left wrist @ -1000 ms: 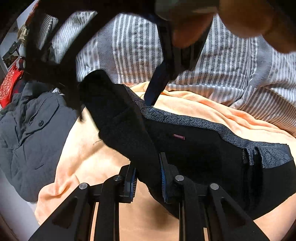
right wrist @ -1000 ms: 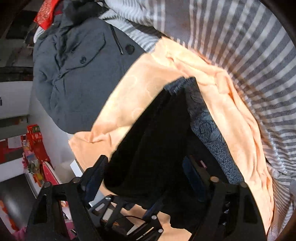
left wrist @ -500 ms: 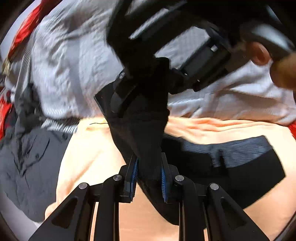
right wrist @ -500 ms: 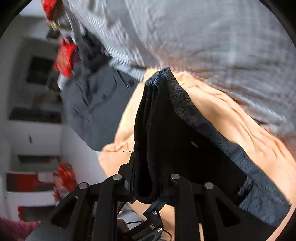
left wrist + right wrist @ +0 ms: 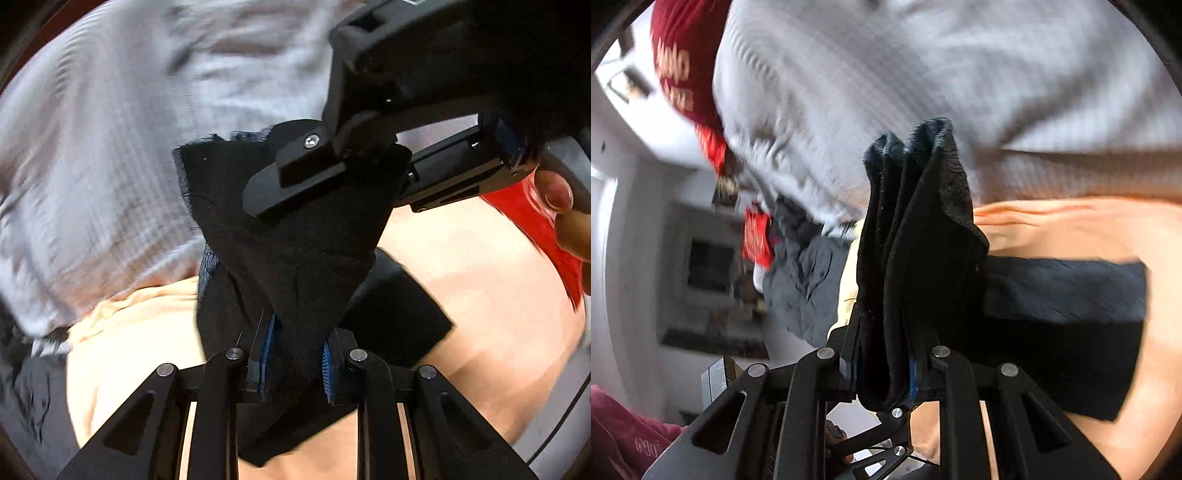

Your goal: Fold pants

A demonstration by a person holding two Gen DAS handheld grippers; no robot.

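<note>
- Left wrist view: black pants (image 5: 295,266) are lifted in a bunched fold above a peach blanket (image 5: 461,288), with their lower part lying flat on it
- Left claw (image 5: 297,356) is clamped on the lower end of the raised fold, blue pads pressing the cloth from both sides
- Right claw (image 5: 882,363) is clamped on several stacked layers of the same pants, seen edge-on in the right wrist view
- A grey striped cover (image 5: 923,66), blurred, lies beyond the blanket
- A dark grey jacket (image 5: 805,284) sits left of the blanket, near red fabric (image 5: 679,74)
</note>
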